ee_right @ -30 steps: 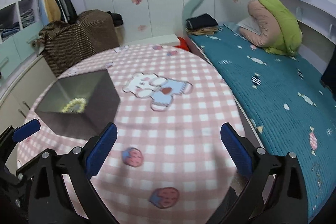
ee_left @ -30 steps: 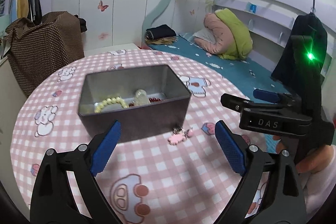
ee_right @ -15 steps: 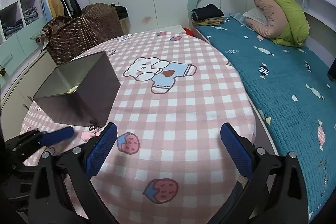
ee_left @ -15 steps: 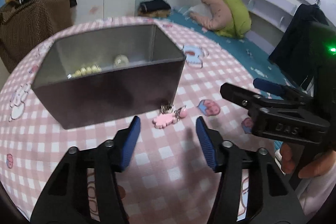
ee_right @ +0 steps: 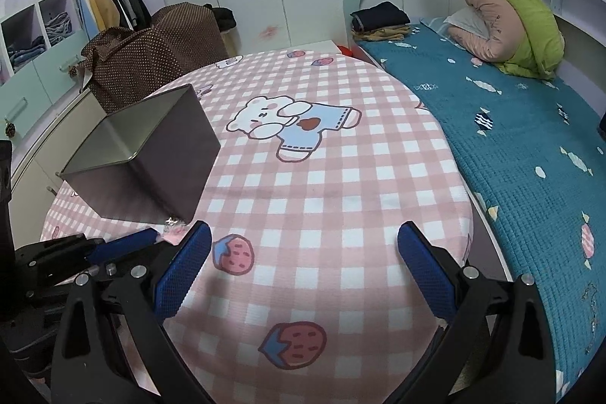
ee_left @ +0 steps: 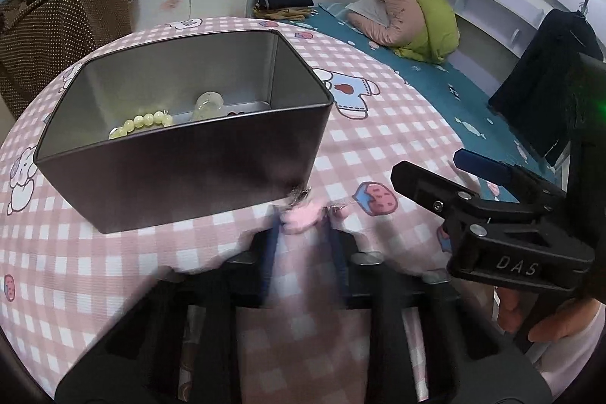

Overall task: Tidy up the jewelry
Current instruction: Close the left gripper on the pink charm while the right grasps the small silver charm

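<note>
Round table (ee_right: 341, 177) w/ a pink-and-white checked cloth – printed w/ a bear and strawberries; on it stands a dark metal tin (ee_left: 181, 154), open-topped, toward the table's left side in the right-wrist view. Right at the tin's near corner lies a small pink charm (ee_left: 303, 214) w/ a bit of silver metal – touching or just beside the tin, can't tell which.

I see even, soft indoor light with faint shadows beside the metal box (ee_left: 181, 173). Both fisheye views bend and darken at the edges. My left gripper (ee_left: 303, 226) is motion-blurred; its jaws are closing.
</note>
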